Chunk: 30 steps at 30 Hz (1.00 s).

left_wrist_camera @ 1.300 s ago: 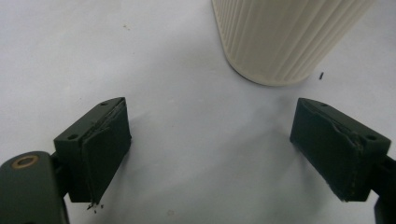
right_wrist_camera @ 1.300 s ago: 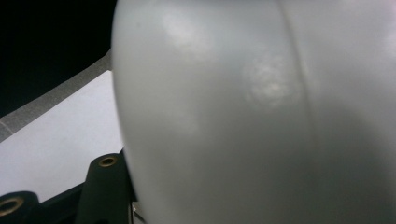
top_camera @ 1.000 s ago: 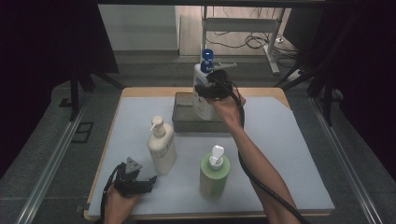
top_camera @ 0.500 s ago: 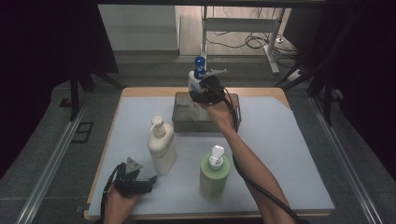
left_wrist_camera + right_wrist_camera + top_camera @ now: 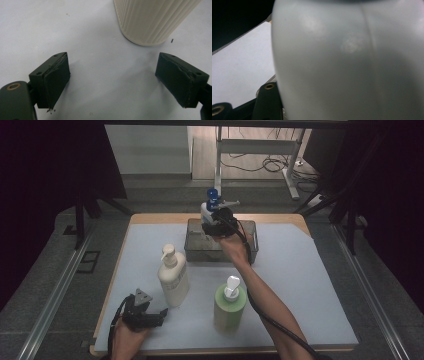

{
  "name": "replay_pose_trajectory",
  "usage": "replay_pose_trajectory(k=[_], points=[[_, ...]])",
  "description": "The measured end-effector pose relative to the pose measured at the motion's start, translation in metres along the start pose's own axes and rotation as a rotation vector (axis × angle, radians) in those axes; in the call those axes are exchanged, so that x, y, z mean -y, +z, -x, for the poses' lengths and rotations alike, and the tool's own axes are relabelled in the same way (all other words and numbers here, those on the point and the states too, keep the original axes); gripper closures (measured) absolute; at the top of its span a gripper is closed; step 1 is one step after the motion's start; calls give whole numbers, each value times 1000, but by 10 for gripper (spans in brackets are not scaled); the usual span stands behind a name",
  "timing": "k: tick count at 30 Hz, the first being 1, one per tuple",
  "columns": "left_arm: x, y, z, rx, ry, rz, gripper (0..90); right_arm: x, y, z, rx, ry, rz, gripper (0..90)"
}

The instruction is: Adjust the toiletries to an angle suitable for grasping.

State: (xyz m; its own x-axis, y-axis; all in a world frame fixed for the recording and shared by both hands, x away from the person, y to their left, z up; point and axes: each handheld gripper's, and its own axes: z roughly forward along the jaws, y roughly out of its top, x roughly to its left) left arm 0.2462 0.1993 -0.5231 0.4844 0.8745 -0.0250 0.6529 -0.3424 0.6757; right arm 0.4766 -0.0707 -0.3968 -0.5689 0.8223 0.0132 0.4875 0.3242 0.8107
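Counted: 3 pump bottles, 1 bin, 2 grippers, 1 grey mat.

Bottle 1: white bottle w/ blue pump top [image 5: 209, 206], smooth matte plastic, rounded shoulders, faint mould seam down the side in right gripper view [image 5: 352, 65]. Clamped in right gripper [image 5: 216, 220], jaws pressed to its sides approx half-wide. Held upright over far left part of bin, base down at rim level; touching bin floor or not, cannot tell.

Bin [image 5: 250, 251]: rectangular, translucent dark grey plastic, at far centre of mat.

Bottle 2: cream bottle [image 5: 173, 279], vertical ribbing on wall [image 5: 150, 20], round base, white pump head. Upright on mat, left of centre.

Bottle 3: green bottle [image 5: 229, 306], cylindrical, smooth, white pump. Upright, near front, right of cream one, well apart from bin.

Left gripper [image 5: 150, 316] resting at near left corner, jaws spread wide, nothing between; dark rubbery pads [image 5: 56, 82], edges frayed. Cream bottle just beyond the tips, not touching.

Mat [image 5: 310, 285]: pale grey, flat, few specks.
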Motion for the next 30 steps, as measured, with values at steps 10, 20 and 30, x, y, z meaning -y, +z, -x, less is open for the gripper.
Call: replay_pose_trajectory(k=[10, 20, 30], points=[[0, 0, 0, -1, 0, -1, 122, 11, 8, -2, -3, -2, -11, 399], [0, 0, 0, -2, -1, -1, 122, 12, 8, -1, -33, -20, -12, 358], [0, 0, 0, -1, -1, 0, 122, 23, -4, 1, -54, -69, -21, 327]])
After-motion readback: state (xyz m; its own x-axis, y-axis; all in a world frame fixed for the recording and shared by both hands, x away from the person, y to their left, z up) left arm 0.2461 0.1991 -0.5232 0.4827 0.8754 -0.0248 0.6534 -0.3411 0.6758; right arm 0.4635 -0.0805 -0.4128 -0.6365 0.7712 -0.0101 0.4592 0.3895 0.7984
